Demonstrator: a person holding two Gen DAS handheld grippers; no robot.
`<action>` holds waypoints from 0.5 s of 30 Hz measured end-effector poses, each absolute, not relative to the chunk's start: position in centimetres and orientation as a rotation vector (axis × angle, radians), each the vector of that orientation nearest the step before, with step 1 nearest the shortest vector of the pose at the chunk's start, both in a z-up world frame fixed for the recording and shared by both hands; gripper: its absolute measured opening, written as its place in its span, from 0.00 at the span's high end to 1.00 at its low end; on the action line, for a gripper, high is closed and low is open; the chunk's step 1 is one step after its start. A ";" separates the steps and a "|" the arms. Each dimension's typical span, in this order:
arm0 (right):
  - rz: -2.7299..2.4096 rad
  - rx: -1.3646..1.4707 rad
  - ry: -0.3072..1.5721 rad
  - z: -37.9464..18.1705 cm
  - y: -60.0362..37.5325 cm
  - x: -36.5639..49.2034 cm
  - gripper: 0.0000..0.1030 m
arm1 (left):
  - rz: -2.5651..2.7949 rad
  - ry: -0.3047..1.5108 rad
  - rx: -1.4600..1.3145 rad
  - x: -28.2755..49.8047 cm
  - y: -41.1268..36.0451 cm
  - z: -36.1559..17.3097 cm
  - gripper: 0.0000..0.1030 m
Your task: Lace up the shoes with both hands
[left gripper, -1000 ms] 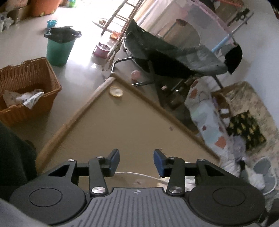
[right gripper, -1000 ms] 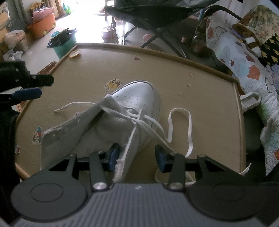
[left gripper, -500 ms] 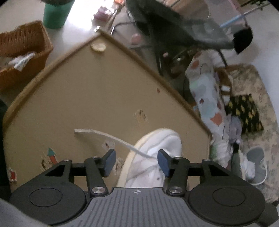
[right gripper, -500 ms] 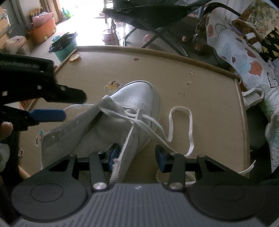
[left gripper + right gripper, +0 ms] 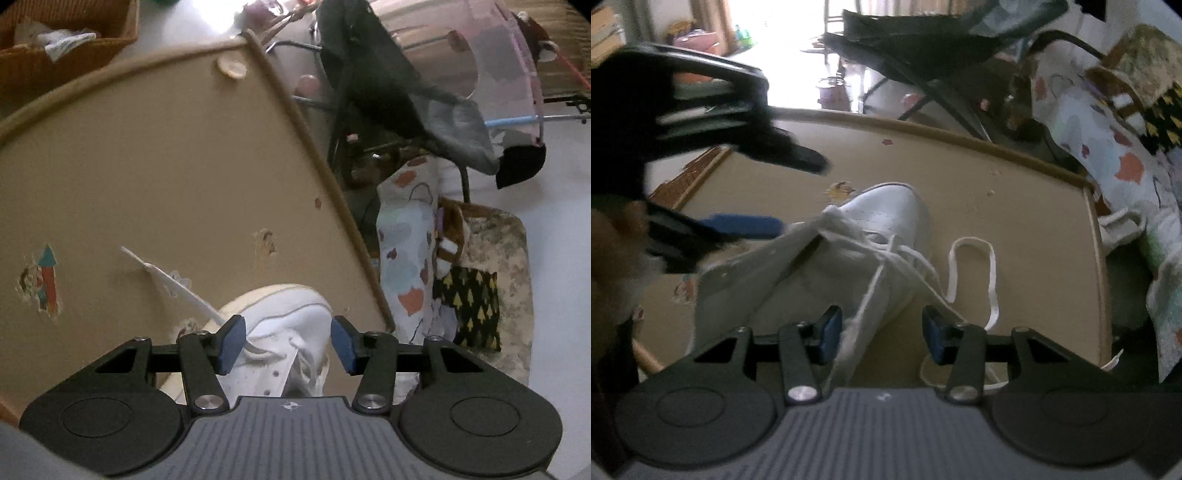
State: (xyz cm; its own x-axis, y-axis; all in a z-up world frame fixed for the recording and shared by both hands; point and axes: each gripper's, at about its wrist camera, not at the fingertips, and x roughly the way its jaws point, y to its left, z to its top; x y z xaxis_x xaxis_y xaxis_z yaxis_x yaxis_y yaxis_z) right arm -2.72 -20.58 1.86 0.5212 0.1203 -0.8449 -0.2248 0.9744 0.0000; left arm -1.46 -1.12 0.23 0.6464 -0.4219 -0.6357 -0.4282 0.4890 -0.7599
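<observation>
A white high-top shoe (image 5: 886, 210) lies on the tan table (image 5: 1015, 221), toe pointing away, tongue and upper (image 5: 783, 266) spread wide. Its white lace (image 5: 975, 280) loops on the table to the right of it. My right gripper (image 5: 881, 335) is open at the ankle end, with the upper's frayed edge and a lace strand between its fingers. In the left wrist view my left gripper (image 5: 287, 345) is open just above the shoe (image 5: 288, 317), and a lace end (image 5: 166, 280) stretches away to the left. From the right wrist view, the left gripper (image 5: 801, 195) comes in from the left, its blue pad (image 5: 746, 225) by the tongue's tip.
Worn stickers (image 5: 44, 284) dot the table. Past its raised rim (image 5: 321, 162) stand a folding chair draped in dark cloth (image 5: 388, 85), a patterned quilt (image 5: 406, 258) and a wicker basket (image 5: 55, 48). A person's hand (image 5: 613, 251) holds the left gripper.
My left gripper has swung from the far table corner to over the shoe, which now shows between its fingers. The right gripper and the shoe have stayed put.
</observation>
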 end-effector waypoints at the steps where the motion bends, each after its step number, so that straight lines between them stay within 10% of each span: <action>1: 0.215 -0.115 1.000 1.9 -20.6 -2.9 0.54 | 0.017 0.930 -1.086 -1.6 -1.5 0.2 0.50; 11: 0.227 -0.084 0.997 1.8 -21.0 -3.2 0.51 | 0.076 0.959 -1.202 -2.2 -1.7 -1.1 0.51; 15: 0.228 -0.092 0.991 1.9 -20.6 -3.7 0.51 | 0.090 0.941 -1.256 -2.3 -2.0 -1.1 0.82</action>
